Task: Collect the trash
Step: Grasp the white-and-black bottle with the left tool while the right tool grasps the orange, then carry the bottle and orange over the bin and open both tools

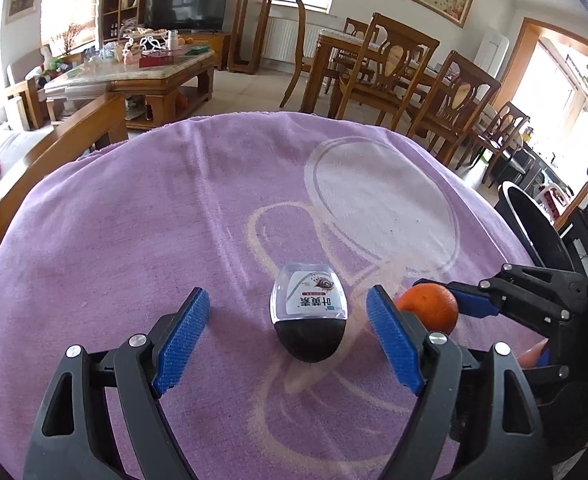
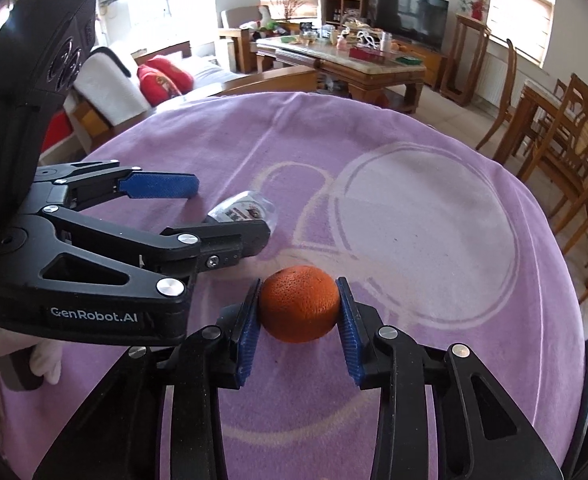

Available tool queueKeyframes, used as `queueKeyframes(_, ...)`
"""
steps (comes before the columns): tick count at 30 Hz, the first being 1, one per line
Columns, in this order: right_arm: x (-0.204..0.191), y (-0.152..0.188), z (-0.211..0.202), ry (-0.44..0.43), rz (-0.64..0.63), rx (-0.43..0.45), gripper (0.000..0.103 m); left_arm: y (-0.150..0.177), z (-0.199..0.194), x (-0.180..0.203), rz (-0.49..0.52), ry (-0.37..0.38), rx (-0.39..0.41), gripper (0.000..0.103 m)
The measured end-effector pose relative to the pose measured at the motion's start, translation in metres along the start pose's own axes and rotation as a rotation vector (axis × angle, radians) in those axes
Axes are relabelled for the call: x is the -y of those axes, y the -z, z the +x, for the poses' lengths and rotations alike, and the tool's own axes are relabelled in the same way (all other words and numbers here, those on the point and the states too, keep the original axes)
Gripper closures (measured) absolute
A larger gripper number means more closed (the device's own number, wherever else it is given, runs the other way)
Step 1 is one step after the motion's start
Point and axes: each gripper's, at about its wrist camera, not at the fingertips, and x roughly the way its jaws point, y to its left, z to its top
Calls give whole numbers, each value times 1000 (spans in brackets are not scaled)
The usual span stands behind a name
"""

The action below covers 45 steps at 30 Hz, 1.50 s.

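The orange [image 2: 298, 304] is pinched by the right gripper [image 2: 298, 312] w/ pads touching both sides, still resting on the purple cloth [image 2: 414, 240]. The small bottle [image 1: 309, 316] lies between the wide-open jaws of the left gripper [image 1: 289, 340], not yet touched. Risk, as judged: round fruit may be squeezed out if lifted crooked; bottle may be rolled away if one pad lands first.
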Motion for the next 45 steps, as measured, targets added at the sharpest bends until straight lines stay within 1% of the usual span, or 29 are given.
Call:
queueKeyframes(3, 11, 8, -7, -24, 47, 6, 67, 0, 6, 14, 75, -50, -22, 24)
queueKeyframes(5, 17, 14, -11, -39, 71, 10, 67, -1, 8, 20, 117, -82, -25, 40)
queueKeyframes(6, 20, 16, -14, -42, 77, 12, 67, -2, 9, 21, 128, -96, -24, 44)
queueKeyframes(8, 24, 21, -22, -54, 94, 25, 67, -3, 8, 18, 136, -105, -22, 55)
queueKeyframes(10, 30, 25, -31, -70, 115, 41, 67, -5, 8, 14, 141, -109, -20, 60)
queueKeyframes(14, 37, 33, -53, -86, 145, 79, 67, -7, 10, 13, 164, -118, -23, 60)
queueKeyframes(16, 43, 38, -67, -89, 159, 105, 67, -8, 8, 9, 150, -105, -17, 62)
queueKeyframes(17, 47, 41, -73, -94, 168, 119, 67, -8, 5, 8, 145, -73, -7, 63)
queueKeyframes(19, 56, 48, -87, -102, 196, 155, 67, -6, -5, 9, 128, -23, 40, 63)
queueKeyframes(21, 68, 56, -100, -108, 230, 193, 67, -2, -15, 20, 135, 20, 82, 63)
queueKeyframes(24, 95, 68, -118, -115, 304, 259, 67, -1, -27, 47, 159, 76, 131, 63)
queueKeyframes(27, 125, 85, -137, -95, 379, 321, 67, -7, -33, 83, 201, 132, 160, 63)
queueKeyframes(29, 149, 98, -149, -87, 440, 356, 67, -11, -34, 112, 234, 173, 173, 63)
queueKeyframes(32, 184, 118, -167, -46, 524, 403, 67, -20, -31, 161, 285, 243, 190, 63)
queueKeyframes(35, 224, 145, -188, -9, 615, 448, 67, -25, -21, 207, 328, 309, 193, 63)
queueKeyframes(38, 262, 169, -209, 52, 684, 484, 67, -29, -7, 253, 369, 359, 192, 63)
queueKeyframes(43, 315, 209, -229, 112, 784, 530, 67, -32, 23, 317, 434, 413, 174, 63)
queueKeyframes(45, 331, 222, -235, 125, 812, 541, 67, -32, 32, 336, 458, 417, 172, 63)
